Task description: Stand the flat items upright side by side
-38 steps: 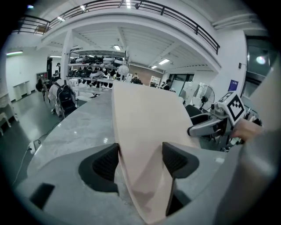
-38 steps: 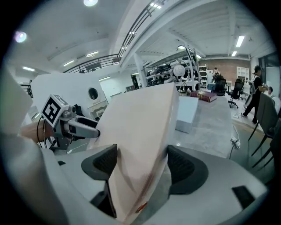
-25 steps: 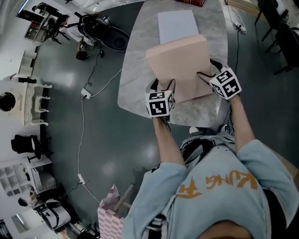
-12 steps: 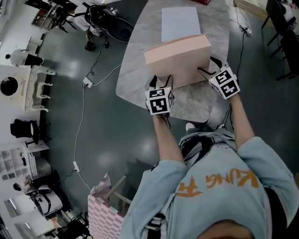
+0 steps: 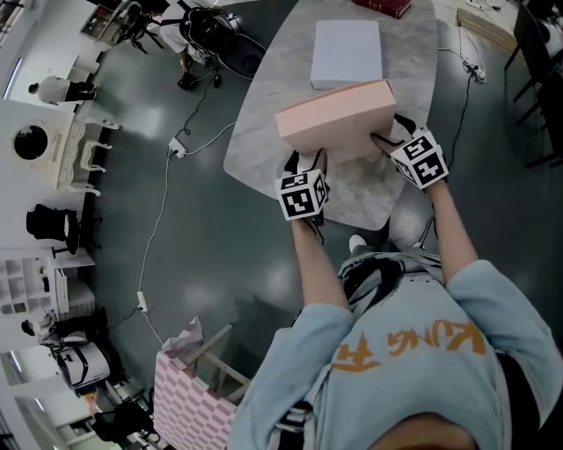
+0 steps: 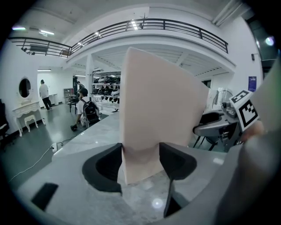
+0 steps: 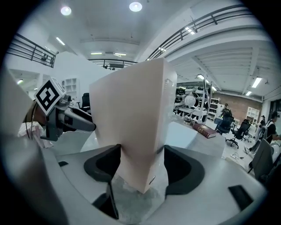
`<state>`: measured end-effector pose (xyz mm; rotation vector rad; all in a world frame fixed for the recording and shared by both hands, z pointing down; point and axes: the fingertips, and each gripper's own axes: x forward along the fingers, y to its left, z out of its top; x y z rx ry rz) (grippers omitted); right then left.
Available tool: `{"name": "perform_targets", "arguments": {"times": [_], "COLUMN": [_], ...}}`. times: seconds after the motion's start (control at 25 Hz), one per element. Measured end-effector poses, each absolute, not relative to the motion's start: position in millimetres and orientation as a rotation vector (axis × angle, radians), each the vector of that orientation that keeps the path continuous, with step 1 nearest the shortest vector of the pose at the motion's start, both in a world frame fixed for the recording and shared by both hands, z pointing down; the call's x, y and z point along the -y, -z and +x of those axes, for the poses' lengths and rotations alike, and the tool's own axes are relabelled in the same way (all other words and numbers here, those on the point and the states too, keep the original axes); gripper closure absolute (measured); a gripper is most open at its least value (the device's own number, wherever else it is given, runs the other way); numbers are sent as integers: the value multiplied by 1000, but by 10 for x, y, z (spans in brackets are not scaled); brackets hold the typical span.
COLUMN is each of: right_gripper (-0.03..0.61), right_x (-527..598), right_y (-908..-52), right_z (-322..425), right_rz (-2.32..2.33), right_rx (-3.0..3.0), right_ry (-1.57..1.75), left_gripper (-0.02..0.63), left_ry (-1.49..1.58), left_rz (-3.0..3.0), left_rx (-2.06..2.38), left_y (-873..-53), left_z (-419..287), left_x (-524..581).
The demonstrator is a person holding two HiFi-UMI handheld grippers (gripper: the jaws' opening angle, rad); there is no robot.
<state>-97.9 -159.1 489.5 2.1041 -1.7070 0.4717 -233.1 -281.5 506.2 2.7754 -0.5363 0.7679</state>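
A large flat pink box (image 5: 334, 119) stands nearly upright on its long edge on the marble table (image 5: 264, 149). My left gripper (image 5: 303, 160) is shut on its near left end and my right gripper (image 5: 390, 134) on its near right end. Both pairs of jaws have just been closing, with the box between them. The left gripper view has the box (image 6: 149, 114) pressed between both pads, and the right gripper view shows the box (image 7: 131, 114) clamped the same way. A flat white box (image 5: 347, 53) lies on the table behind it.
A red book (image 5: 383, 5) lies at the table's far end. The table's near edge runs just under my grippers. Cables trail over the dark floor (image 5: 202, 237) at the left. A pink checkered bag (image 5: 180, 395) stands at the lower left.
The pink box has tipped up from a lean, with its broad face showing, to almost upright, so mostly its narrow top edge shows. Both grippers have shifted slightly with it.
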Motion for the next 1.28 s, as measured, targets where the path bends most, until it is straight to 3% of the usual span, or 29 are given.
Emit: {"name": "perform_targets", "arguments": {"times": [0.68, 1.28], "right_gripper": [281, 575], "right_x": [1140, -88], "right_y": [-4705, -4612], "right_z": [-965, -338], "right_rz": [2126, 2406], "right_rx": [1853, 1744], "right_ry": [-416, -369], "left_gripper": [345, 593], "left_ry": [-751, -697], "left_rz": [2705, 2822], "left_rx": [633, 423], "left_y": [-5073, -5035], "left_z": [-2397, -1537], "left_x": [2294, 1133]}}
